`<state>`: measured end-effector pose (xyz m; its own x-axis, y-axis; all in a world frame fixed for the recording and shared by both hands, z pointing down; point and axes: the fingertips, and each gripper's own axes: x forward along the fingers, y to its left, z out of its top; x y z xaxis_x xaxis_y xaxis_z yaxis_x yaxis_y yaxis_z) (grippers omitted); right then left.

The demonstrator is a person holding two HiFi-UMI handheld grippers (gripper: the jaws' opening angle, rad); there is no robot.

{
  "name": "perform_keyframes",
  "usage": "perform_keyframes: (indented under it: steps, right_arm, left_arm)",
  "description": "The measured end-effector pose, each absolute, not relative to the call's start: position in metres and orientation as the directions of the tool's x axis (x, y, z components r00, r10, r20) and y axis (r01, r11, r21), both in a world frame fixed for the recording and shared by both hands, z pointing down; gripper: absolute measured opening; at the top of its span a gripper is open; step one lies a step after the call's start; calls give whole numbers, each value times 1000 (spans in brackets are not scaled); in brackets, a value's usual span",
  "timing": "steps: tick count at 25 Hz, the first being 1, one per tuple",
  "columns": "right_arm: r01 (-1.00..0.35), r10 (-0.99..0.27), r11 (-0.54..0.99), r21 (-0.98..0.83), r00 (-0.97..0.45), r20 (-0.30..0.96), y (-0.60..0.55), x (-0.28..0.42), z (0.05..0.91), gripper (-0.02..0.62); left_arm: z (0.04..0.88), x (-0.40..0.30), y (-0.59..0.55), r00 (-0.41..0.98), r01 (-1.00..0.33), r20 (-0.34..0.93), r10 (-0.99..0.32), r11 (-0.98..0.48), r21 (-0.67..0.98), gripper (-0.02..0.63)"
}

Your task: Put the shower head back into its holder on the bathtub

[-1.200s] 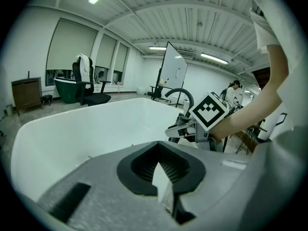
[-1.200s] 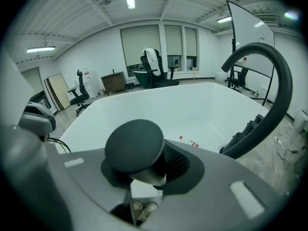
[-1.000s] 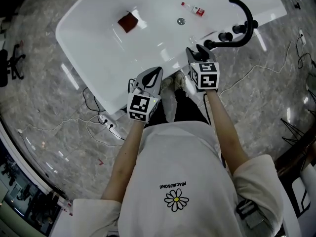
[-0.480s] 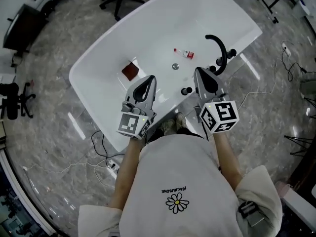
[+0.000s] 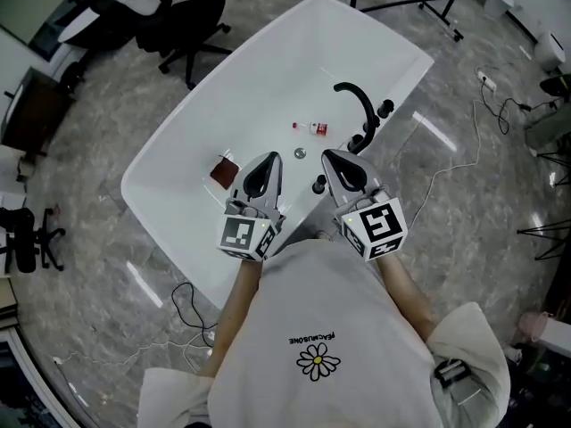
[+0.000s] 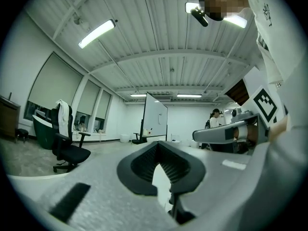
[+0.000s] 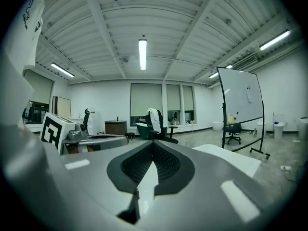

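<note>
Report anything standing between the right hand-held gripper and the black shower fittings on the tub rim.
Nothing visible does. The right hand-held gripper, shut and empty, hangs over the near rim, the black shower fittings just beyond. The small bottle and dark red cloth lie inside the bathtub, off that line.

The near rim of the bathtub (image 5: 210,101) is hidden under the person's shoulders and the two grippers. The right gripper (image 5: 332,160) overlaps the lower end of the black fittings (image 5: 364,125) on the rim. These are too small to tell the shower head from its holder. The left gripper (image 5: 265,163) stands just beside a dark red thing (image 5: 223,171) in the tub, which is too small to identify. The label on the small bottle (image 5: 310,128) cannot be read. An office chair (image 5: 183,20) runs off the top edge. In the left gripper view, a distant person (image 6: 213,119) is too small to make out.
</note>
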<state>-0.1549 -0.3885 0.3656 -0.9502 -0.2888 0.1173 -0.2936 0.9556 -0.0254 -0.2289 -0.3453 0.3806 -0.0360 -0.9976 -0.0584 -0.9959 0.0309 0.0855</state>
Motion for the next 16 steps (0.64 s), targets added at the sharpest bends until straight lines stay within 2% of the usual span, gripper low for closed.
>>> perform_keyframes:
  steps: [16]
  right_arm:
    - [-338,-337,941,-5,-939,67,-381,-140,354,6]
  left_arm:
    - [369,-210,-351,34,-999,-71,-997,-36,37,0]
